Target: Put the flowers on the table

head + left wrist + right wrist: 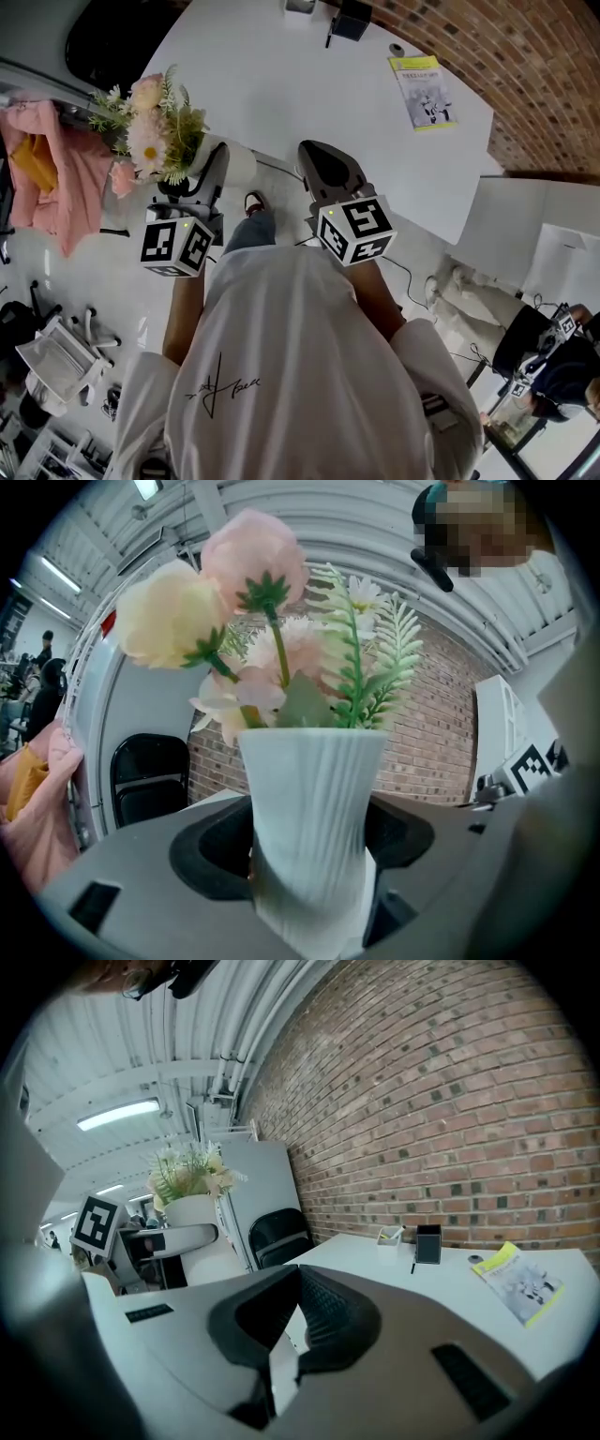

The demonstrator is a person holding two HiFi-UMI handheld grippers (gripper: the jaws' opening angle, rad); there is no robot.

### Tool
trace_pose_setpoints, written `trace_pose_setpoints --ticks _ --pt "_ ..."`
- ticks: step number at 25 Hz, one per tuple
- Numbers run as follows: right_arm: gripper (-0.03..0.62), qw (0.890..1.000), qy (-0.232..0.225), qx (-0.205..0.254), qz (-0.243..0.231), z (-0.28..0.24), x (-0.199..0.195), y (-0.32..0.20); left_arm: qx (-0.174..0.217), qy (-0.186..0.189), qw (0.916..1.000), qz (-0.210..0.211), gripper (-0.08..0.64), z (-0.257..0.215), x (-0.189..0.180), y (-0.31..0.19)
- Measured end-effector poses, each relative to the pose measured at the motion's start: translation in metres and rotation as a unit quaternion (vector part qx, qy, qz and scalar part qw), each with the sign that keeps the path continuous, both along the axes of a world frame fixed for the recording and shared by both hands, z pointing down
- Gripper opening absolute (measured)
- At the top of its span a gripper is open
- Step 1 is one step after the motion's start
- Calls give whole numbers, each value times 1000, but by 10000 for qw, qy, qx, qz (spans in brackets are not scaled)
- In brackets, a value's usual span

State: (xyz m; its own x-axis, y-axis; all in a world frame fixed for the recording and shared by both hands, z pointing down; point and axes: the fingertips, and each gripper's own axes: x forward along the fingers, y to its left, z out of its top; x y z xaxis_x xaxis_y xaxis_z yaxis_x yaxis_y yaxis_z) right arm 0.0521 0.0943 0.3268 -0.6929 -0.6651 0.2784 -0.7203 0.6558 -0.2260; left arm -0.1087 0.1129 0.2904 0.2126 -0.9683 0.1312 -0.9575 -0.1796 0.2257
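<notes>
Pink, cream and white flowers (pixel 150 131) with green fern sprigs stand in a white ribbed vase (pixel 236 161). My left gripper (pixel 214 173) is shut on that vase, held in the air in front of the person, near the white table's (pixel 281 75) front edge. In the left gripper view the vase (pixel 309 827) fills the space between the jaws, with the flowers (pixel 262 621) above. My right gripper (pixel 316 155) hangs beside it, shut, with nothing held. In the right gripper view the pads (pixel 323 1312) meet at the tips, and the vase (pixel 192 1211) shows at the left.
A yellow-edged leaflet (pixel 422 89) and a black pen holder (pixel 352 19) lie far back on the table. A black chair (pixel 112 37) and a pink garment (pixel 47 178) are at the left. A brick wall (pixel 525 66) runs along the right, where another person (pixel 548 361) sits.
</notes>
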Motion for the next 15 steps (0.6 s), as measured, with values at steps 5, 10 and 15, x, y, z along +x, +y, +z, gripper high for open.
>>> trace_pose_setpoints --ticks 5,10,15 --pt "24 9994 261 207 -1 -2 -45 -21 77 101 9999 50 342 2 -42 -24" --pt "23 9972 523 530 26 -4 -77 -29 176 162 9996 147 342 10 -67 -42" --pt "25 9967 579 573 -65 -9 -99 -28 144 335 9991 205 342 14 -84 -50"
